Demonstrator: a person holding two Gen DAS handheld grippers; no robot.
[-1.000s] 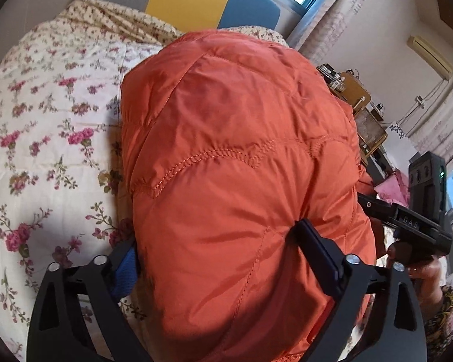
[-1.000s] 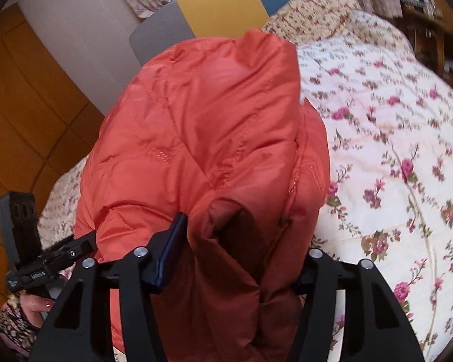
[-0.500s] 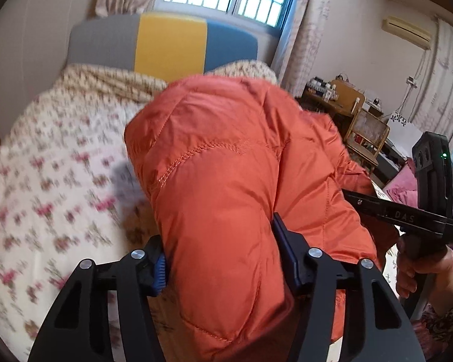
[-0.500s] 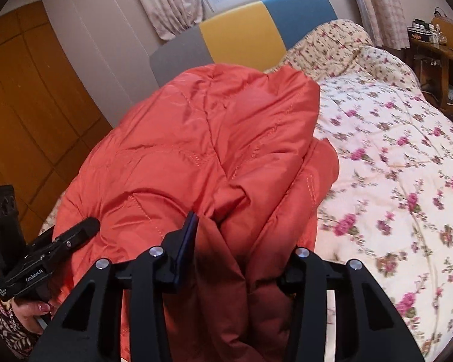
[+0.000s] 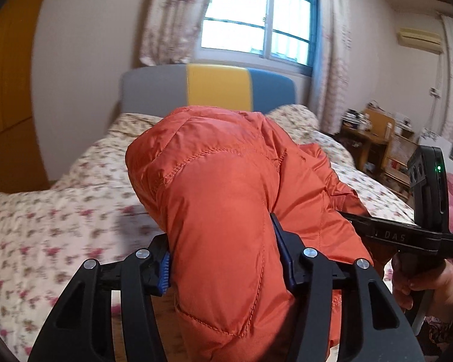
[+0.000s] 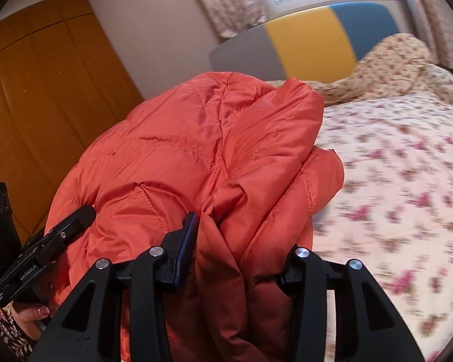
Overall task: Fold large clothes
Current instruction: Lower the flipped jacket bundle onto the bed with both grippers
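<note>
Sunlit through the window [image 5: 258, 24], the bed [image 5: 45, 211] with its floral quilt is lying under my work, headboard [image 5: 217, 90] striped grey, yellow and blue. I am holding the orange puffer jacket [image 5: 226, 205] bunched above the quilt. My left tongs [image 5: 223, 259] are squeezing a thick padded fold; my right tongs [image 6: 241, 250] are pinching gathered layers of its other side.
</note>
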